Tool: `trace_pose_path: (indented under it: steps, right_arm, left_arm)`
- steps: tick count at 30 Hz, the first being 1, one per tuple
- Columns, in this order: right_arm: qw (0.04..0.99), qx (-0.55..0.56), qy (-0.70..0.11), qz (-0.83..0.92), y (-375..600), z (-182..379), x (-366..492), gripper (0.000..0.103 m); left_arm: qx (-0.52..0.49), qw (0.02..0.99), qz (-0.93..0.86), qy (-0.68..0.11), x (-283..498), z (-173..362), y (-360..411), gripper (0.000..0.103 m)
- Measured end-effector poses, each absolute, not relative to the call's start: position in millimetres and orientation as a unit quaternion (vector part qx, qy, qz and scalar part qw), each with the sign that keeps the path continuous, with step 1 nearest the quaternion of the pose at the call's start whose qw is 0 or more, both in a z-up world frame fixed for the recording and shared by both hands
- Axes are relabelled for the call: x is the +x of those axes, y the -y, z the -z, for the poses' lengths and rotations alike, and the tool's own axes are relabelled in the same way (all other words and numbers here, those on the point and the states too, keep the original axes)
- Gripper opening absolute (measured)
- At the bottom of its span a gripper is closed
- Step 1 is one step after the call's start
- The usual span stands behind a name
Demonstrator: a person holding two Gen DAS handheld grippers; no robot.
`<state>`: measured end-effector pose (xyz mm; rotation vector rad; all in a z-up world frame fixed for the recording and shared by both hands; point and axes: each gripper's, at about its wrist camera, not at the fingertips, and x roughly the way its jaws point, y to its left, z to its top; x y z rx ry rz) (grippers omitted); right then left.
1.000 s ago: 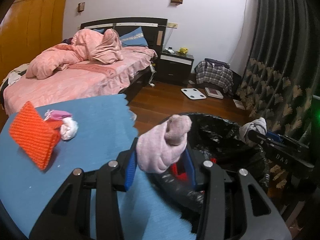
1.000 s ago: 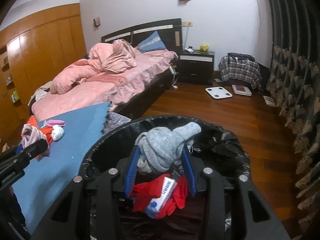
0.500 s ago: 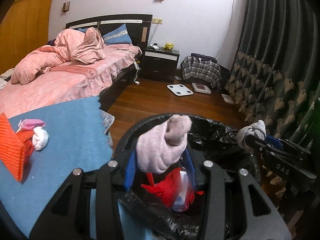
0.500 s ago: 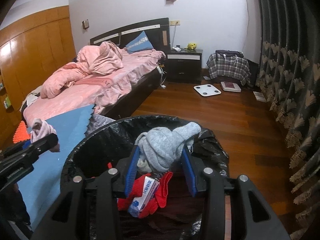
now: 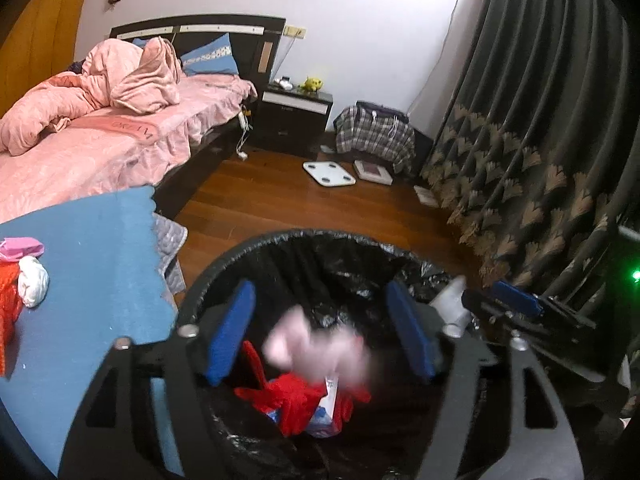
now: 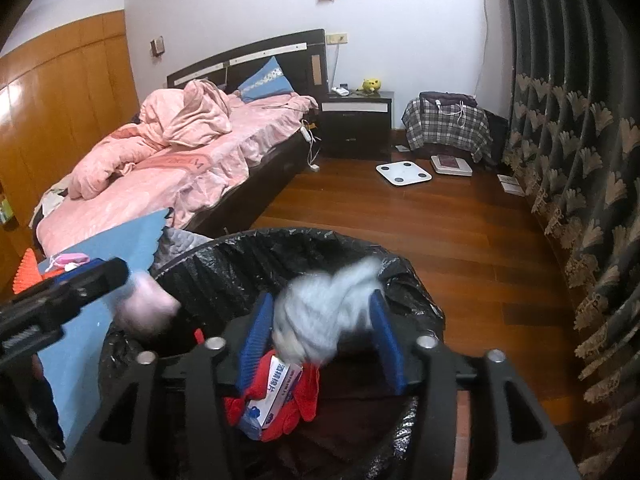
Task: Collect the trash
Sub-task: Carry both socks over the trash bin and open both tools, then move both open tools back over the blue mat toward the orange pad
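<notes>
Both sock balls drop blurred, axis unreadable, from the opening left tool (image 5: 320,332) and right tool (image 6: 320,344) into the bin (image 5: 288,240); wooden bedroom floor (image 6: 460,240) beyond.

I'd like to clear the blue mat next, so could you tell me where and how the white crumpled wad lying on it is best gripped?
Grip the white wad across its rounded middle, coming from above with a tool finger on either side. It lies loose on the blue mat, but pink scrap and orange cloth crowd its far and left edges, so a top approach looks least likely to snag them.
</notes>
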<state>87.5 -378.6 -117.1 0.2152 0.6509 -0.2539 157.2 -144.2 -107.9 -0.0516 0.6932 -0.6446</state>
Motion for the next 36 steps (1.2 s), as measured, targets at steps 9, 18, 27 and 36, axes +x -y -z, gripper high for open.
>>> trace_pose_path:
  steps: [9,18,27,36]
  right_arm:
    - [0.935,0.105,-0.315,0.125,375.1,115.0,84.9,0.097]
    - [0.935,0.103,-0.327,0.088,328.8,115.8,98.2,0.097]
    - [0.946,0.074,-0.316,0.011,251.7,111.8,125.6,0.097]
    - [0.950,0.042,-0.306,-0.052,174.7,117.1,159.2,0.097]
  left_arm:
    - [-0.025,0.915,0.244,-0.320,161.7,101.7,92.0,0.089]
    - [-0.018,0.931,0.149,-0.333,154.8,121.8,15.9,0.090]
    - [-0.039,0.938,0.049,-0.341,144.7,132.6,-76.6,0.090]
    - [-0.074,0.930,-0.002,-0.360,156.3,146.3,-130.0,0.083]
